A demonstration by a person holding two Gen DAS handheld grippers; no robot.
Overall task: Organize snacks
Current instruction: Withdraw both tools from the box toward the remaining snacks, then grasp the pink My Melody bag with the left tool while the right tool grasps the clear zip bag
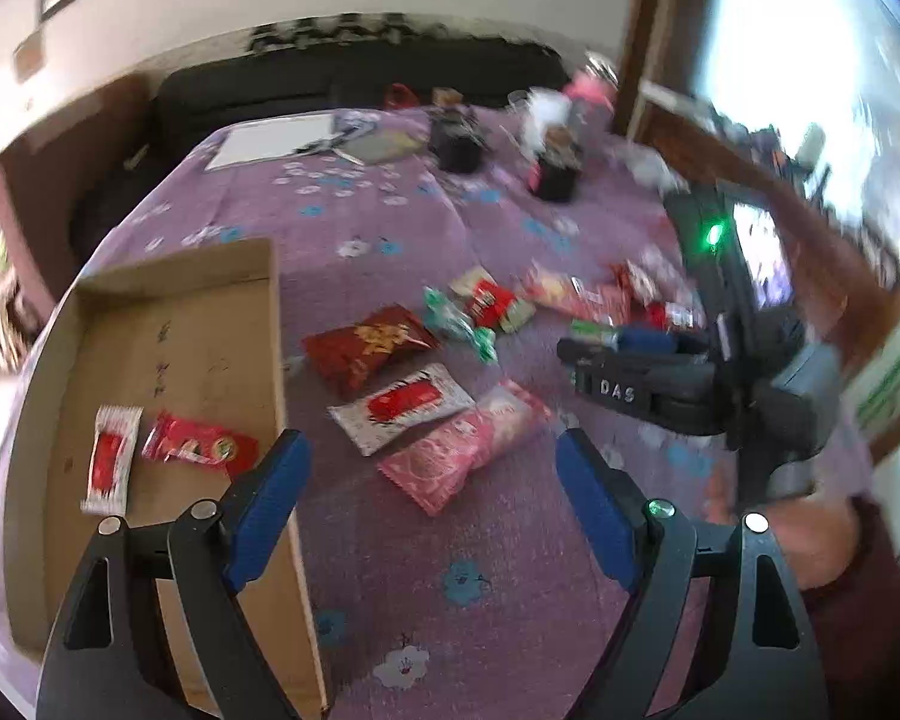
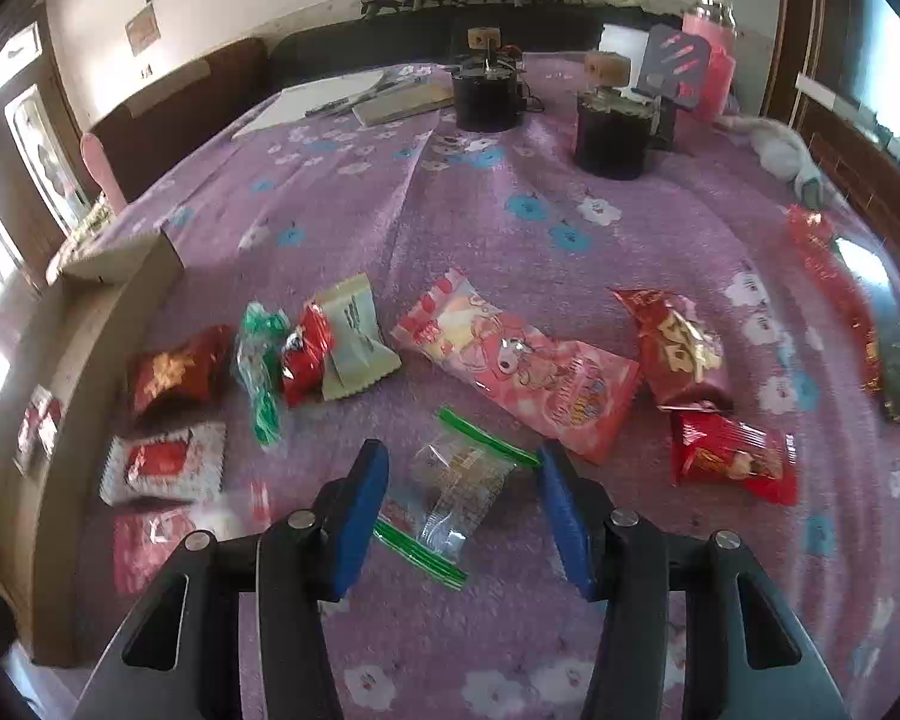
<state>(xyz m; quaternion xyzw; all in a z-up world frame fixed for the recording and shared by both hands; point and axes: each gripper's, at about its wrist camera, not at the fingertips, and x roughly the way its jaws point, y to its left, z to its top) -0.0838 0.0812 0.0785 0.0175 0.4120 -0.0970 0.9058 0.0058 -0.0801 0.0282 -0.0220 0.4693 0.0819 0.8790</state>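
Both tongs (image 1: pixel 432 480) (image 2: pixel 462 504) gape empty; right straddles clear packet (image 2: pixel 459 489), lower centre, whose slick film may slip out.

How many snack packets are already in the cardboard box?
2. A white-and-red packet lies near the cardboard box's left wall, a red packet beside it. The near end is partly hidden behind the jaws.

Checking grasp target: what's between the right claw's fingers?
In the right wrist view, a clear packet with green-striped ends lies on the purple cloth between the right claw's fingers; pads not touching it.
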